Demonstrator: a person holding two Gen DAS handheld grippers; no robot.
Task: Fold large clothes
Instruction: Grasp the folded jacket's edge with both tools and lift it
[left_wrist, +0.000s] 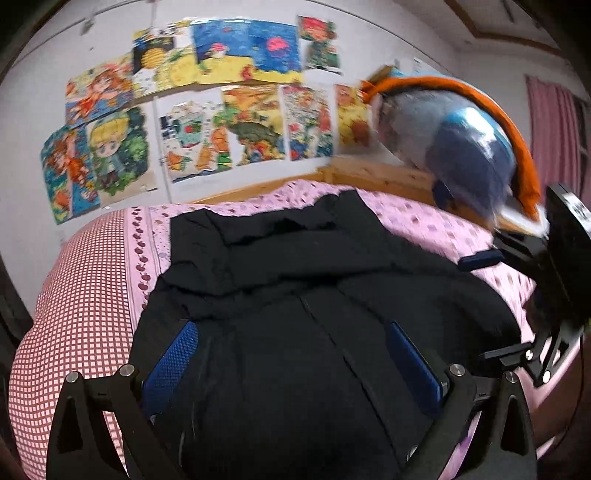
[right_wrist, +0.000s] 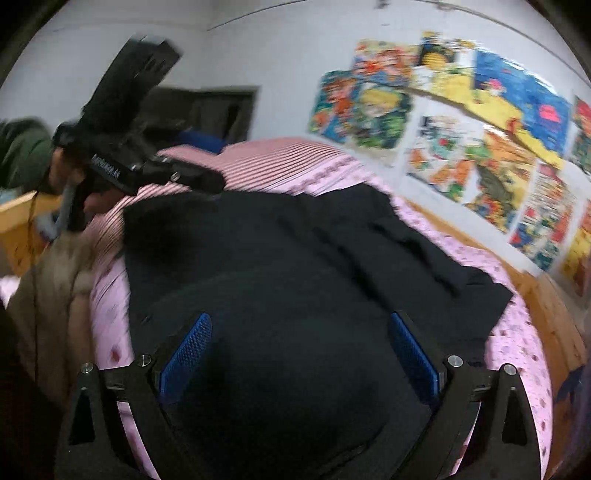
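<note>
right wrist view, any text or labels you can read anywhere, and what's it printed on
White lettering runs along the black body of the left gripper in the right wrist view: too blurred to read.
Drawings on the wall: pictures only, no legible words in either view.
Black garment, pink bedding: no text visible.
Right gripper: no markings readable.

A bed has a pink sheet with little spots on it. At one end the cover has red and white squares. A row of small red apples runs between them. Bright drawings hang on the white wall behind the bed. A wooden frame runs along the bed's far side. A pink curtain hangs far off. A tan coat lies beside the bed
</note>
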